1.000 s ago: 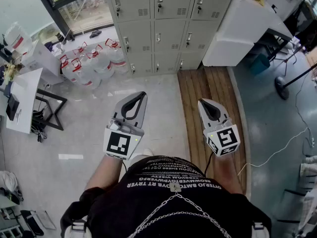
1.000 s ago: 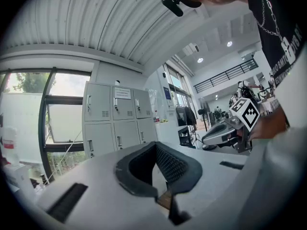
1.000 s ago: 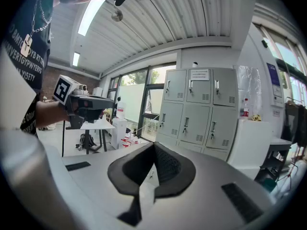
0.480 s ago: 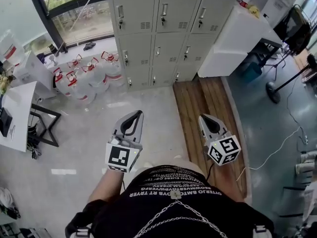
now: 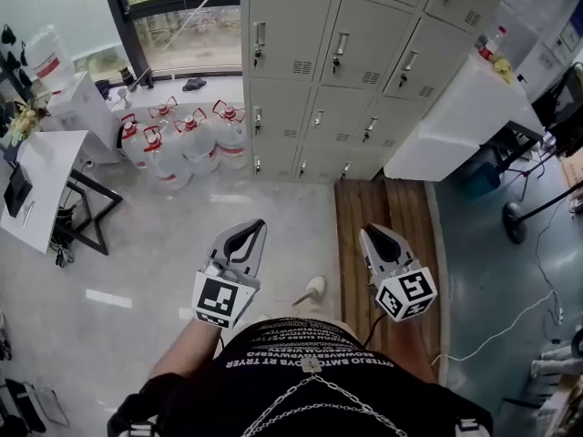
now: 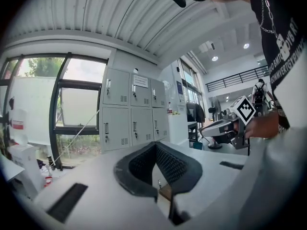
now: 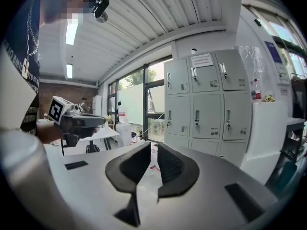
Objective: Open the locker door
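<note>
The lockers [image 5: 337, 62] are pale grey-beige with small dark vent slots. Left of them, the water jugs [image 5: 173, 144] are clear with red caps and handles. The floor [image 5: 182, 244] is light grey and mottled. A wooden strip [image 5: 387, 217] lies brown in front of the lockers, and the far-right flooring [image 5: 492, 262] is dull blue-green. The counter [image 5: 455, 116] is white. The person's shirt [image 5: 310, 371] is black with white lettering.

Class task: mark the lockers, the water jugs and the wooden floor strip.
lockers [image 5: 369, 25]: head view, an upper door's face
water jugs [image 5: 196, 144]: head view, one jug's body
wooden floor strip [image 5: 387, 209]: head view, bare planks
</note>
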`<state>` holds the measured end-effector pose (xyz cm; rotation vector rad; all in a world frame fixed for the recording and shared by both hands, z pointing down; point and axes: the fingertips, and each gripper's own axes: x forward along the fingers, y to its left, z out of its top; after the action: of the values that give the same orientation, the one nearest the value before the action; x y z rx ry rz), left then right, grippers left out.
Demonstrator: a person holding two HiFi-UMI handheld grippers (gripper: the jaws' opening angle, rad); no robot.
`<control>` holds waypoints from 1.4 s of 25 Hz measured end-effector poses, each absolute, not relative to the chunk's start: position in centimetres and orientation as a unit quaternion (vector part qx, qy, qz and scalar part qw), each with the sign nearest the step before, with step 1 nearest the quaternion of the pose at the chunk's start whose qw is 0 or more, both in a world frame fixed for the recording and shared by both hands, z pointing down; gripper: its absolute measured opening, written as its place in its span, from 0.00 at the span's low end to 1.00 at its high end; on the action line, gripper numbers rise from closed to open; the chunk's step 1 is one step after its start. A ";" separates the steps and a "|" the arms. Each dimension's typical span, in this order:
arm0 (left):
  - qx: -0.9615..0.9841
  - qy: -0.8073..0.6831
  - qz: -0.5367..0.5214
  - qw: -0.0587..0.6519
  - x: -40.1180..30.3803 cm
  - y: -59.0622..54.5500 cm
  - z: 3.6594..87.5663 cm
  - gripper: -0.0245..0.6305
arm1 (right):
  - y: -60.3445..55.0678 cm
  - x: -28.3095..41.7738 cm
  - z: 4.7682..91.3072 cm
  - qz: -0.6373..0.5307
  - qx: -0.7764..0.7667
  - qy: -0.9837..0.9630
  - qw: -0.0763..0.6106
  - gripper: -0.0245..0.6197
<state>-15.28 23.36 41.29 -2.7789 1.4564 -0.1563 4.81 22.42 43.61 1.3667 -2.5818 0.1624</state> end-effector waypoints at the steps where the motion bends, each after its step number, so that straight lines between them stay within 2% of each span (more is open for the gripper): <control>1: -0.881 0.469 -0.054 0.001 -15.3 22.7 41.1 0.04 | 21.4 4.7 43.9 0.056 0.457 -0.880 0.111 0.10; 8: -0.869 0.489 -0.071 -0.003 -14.3 16.4 41.3 0.04 | 13.8 5.7 45.0 0.062 0.436 -0.892 0.103 0.11; 35: -0.894 0.442 -0.071 0.016 5.7 -3.6 39.1 0.04 | -4.6 22.3 45.0 0.076 0.419 -0.900 0.094 0.14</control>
<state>5.75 -3.56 39.10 -2.7797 1.3754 -0.2195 22.33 -4.57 44.97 1.2438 -2.6684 0.2250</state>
